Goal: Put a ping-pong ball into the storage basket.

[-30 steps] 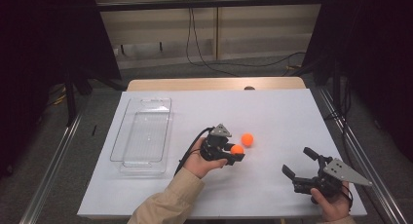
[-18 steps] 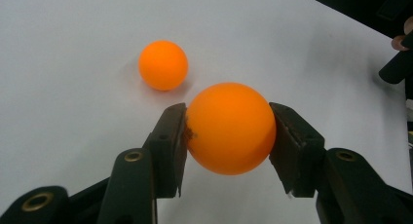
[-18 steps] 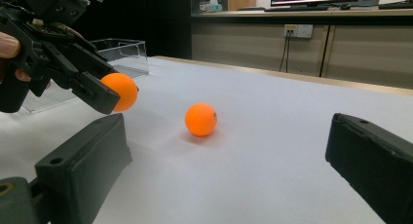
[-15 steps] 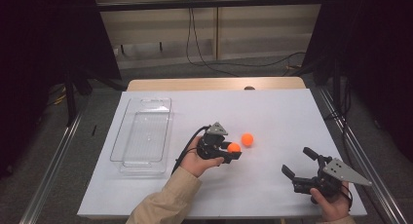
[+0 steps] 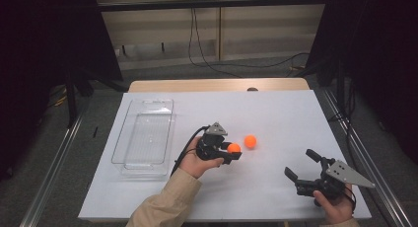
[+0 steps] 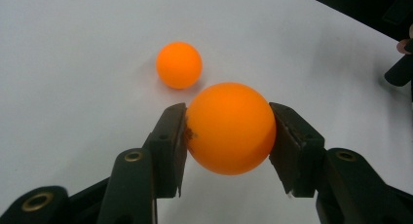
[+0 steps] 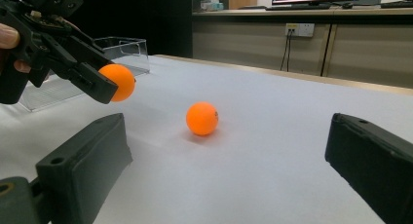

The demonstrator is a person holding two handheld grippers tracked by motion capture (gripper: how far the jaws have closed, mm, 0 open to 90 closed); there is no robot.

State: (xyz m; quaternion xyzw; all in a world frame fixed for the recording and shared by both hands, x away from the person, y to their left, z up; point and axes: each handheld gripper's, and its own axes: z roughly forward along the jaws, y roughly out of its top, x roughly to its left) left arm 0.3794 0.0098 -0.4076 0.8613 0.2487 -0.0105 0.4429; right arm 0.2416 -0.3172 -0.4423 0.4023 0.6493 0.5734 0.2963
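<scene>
My left gripper (image 5: 233, 150) is shut on an orange ball (image 5: 233, 148) and holds it just above the white table. In the left gripper view the held ball (image 6: 230, 127) sits squeezed between both black pads. A second orange ball (image 5: 250, 141) lies on the table a little to the right of it; this loose ball (image 6: 178, 65) lies beyond the jaws in the left gripper view. My right gripper (image 5: 301, 165) rests near the front right of the table, open and holding nothing. In the right gripper view the loose ball (image 7: 202, 118) lies ahead between its jaws, with the held ball (image 7: 118, 82) at the left.
A clear plastic tray (image 5: 143, 138) stands on the left part of the white table (image 5: 276, 113), with nothing visible in it. Metal frame rails run along both sides of the table. Cables hang on the wall behind.
The left gripper with its ball has shifted slightly; the loose ball and the right gripper have stayed where they were.
</scene>
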